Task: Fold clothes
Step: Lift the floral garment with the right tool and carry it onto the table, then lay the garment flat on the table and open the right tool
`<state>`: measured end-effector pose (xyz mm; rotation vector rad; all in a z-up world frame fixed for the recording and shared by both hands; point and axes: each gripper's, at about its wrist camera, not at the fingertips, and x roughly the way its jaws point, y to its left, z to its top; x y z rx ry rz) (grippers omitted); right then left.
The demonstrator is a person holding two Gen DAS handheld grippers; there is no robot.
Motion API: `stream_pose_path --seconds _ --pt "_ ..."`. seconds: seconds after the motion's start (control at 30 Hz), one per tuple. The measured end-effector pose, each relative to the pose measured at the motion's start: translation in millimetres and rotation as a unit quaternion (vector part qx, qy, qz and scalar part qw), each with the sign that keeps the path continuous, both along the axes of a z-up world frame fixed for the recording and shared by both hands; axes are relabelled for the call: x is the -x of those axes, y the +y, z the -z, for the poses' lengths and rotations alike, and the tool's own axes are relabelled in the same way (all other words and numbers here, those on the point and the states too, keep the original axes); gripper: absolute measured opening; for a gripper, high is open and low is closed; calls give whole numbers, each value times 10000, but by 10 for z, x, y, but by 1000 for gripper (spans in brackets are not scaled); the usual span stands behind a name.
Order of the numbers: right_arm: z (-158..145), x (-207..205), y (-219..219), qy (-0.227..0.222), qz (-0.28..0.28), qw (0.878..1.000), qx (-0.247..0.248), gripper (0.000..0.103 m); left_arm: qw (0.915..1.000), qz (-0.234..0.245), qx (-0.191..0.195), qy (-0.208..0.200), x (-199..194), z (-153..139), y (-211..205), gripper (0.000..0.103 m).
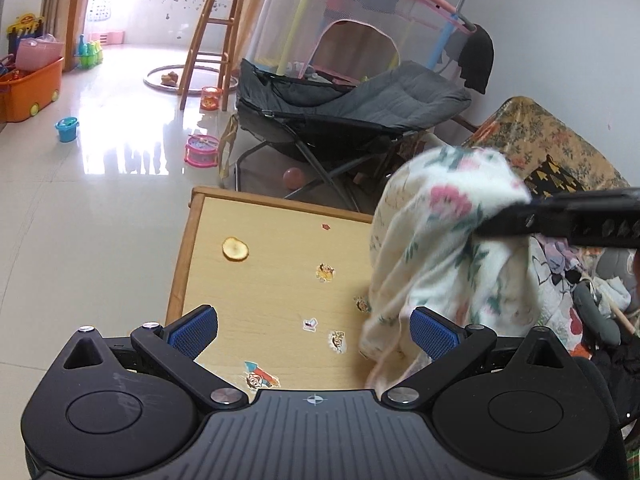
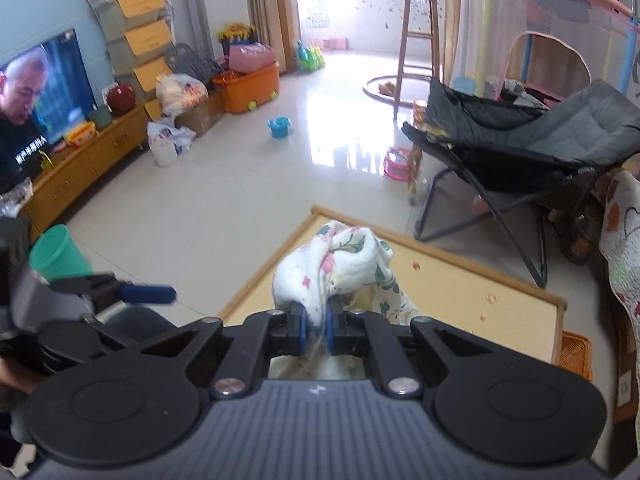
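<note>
Right tongs (image 2: pixel 316 330) pinching bunched floral garment (image 2: pixel 340 264) above wooden table (image 2: pixel 520 300); left tongs (image 1: pixel 314 330) spread, empty, just beside it.

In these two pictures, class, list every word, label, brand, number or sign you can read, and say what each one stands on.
None can be read for certain.
Television screen: a line of white caption characters along the bottom, too blurred to read.
Plastic bags by the cabinet: coloured print, too small to read.
Stickers on the wooden table: cartoon pictures only, no legible words.
</note>
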<state>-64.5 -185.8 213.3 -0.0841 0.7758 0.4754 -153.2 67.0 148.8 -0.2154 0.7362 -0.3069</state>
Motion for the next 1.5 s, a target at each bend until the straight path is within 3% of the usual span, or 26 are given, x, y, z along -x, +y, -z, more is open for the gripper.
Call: stream_pose_path --seconds 0.27,0.53,0.7,0.93,1.3,1.5 --pt "-156 -11 -249 -212 39 9991 -354 9 10000 53 -59 -49 9 -58 -69 103" --pt "420 -127 -799 392 745 9959 -333 9 9990 302 -244 201 -46 121 -324 103" --pt "916 -161 -1134 820 1304 9877 -257 9 9980 329 -346 419 -97 304 -467 103" --pt "1377 -75 -1359 1141 1724 9783 -115 10 9959 409 -531 600 -188 534 -555 103" --pt "1729 -78 -1438 1271 2022 9709 163 10 9935 643 -658 664 -215 762 -640 103" --pt "1800 -149 -1361 1069 1820 9764 455 11 9924 910 -751 345 -152 830 -720 103"
